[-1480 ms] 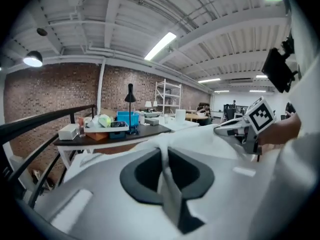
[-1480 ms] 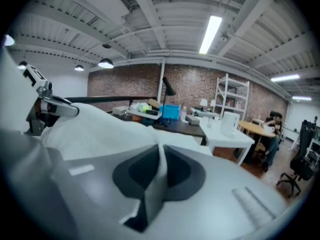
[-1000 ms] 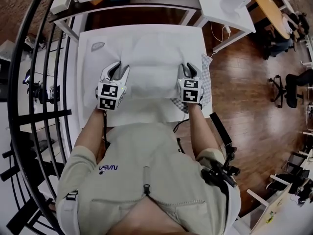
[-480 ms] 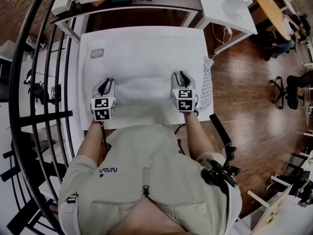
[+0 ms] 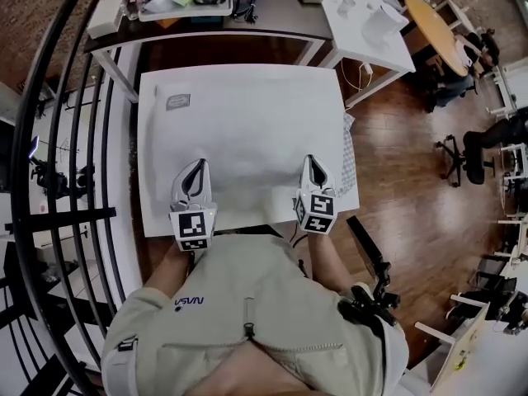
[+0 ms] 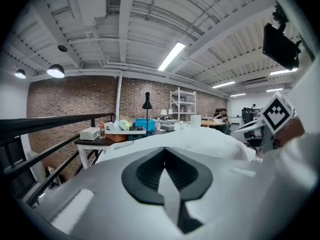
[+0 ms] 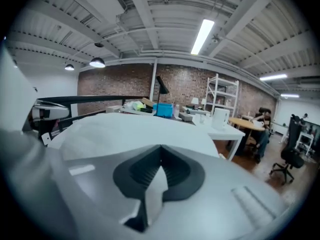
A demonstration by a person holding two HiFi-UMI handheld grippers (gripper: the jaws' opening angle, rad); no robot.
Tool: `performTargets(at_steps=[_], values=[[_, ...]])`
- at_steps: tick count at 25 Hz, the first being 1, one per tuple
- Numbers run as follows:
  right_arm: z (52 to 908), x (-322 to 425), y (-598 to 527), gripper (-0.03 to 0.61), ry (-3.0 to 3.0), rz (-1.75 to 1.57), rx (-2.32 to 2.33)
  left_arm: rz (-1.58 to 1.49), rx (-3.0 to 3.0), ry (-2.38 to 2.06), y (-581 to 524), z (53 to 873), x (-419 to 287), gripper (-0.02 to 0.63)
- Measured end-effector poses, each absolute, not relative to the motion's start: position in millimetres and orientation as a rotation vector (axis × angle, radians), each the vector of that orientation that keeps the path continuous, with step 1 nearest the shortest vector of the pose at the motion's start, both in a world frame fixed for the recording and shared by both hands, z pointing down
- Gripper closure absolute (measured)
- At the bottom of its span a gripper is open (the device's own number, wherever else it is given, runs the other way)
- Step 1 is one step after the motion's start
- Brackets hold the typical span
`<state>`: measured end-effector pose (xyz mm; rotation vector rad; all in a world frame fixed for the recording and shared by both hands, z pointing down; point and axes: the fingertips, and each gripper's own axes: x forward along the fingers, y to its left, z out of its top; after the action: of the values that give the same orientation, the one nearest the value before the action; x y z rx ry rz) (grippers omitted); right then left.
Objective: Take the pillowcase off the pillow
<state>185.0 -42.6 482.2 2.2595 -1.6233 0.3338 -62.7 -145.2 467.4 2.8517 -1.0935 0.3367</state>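
Stands at the near edge of the white table (image 5: 157, 155), 1 gripper in each hand. Pinches the pillowcase (image 6: 172, 199) with the left gripper (image 5: 197, 168) at the near left, jaws just closed and pressed tight on a thin fold of white cloth. Does the same at the near right with the right gripper (image 5: 312, 165), jaws likewise just closed, a fold of the same cloth trailing below the pads. Grips at 2 points well apart, probably for an even pull rather than a tug from 1 corner. Aims both grippers away from the body and slightly down, roughly in line with the cloth, likely for a straight draw toward the near edge.

Just beyond the tips, leaves the pillow (image 5: 247, 139) across the middle of the table, a low white mound, apparently still inside the case. No telling the open end from the closed one. Looks like an early step: hold taken, little or nothing stripped yet. Calls next for a steady pull; risks dragging pillow and case together off the near edge.

Farther off: a small label (image 5: 177, 101) near the far left corner of the table, a checked cloth (image 5: 349, 151) over the right edge. Past the table, a dark desk (image 5: 280, 19) bearing a tray (image 5: 186, 15) of oddments, and a black railing (image 5: 74, 139) down the left.
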Motion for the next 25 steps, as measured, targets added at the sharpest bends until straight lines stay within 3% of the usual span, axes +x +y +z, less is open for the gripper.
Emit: performTargets(at_steps=[7, 25], values=[[474.1, 136.9, -23.0, 0.574, -1.64, 0.254, 2.294, 0.266, 2.906, -1.01, -120.3, 467.3, -78.1, 0.607], [420.2, 167.3, 59.6, 0.575, -1.998, 0.104, 2.235, 0.194, 2.941, -1.246, 27.5, 421.9, -22.8, 0.607]])
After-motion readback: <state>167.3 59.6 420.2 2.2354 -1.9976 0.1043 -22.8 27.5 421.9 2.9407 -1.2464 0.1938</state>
